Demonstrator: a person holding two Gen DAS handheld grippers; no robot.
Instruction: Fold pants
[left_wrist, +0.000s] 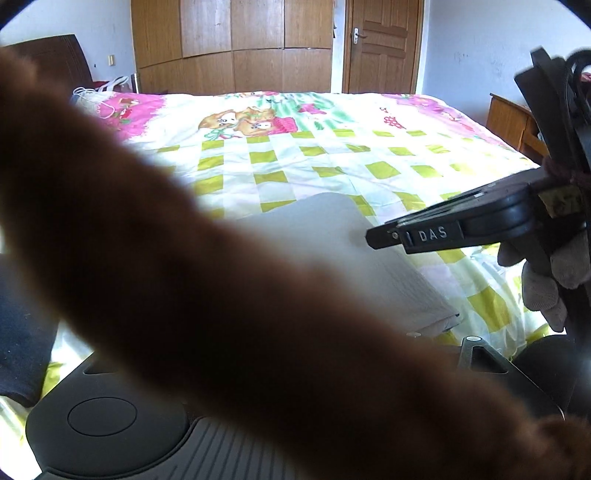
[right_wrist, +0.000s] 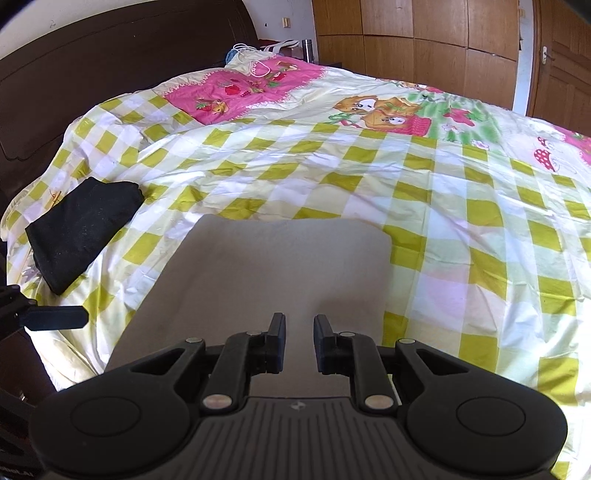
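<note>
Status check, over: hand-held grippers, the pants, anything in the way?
Right hand-held gripper open, empty, over folded grey pants. Left hand-held gripper's view blocked by brown sleeve. Black folded garment lies apart.

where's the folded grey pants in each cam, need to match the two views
Left wrist view: the folded grey pants lie at centre, partly hidden behind a blurred brown sleeve crossing the picture.
Right wrist view: the folded grey pants sit at lower centre, just ahead of the right gripper.
Shared landmark: the cartoon animal print on the checked bedspread, beyond the pants in both.
</note>
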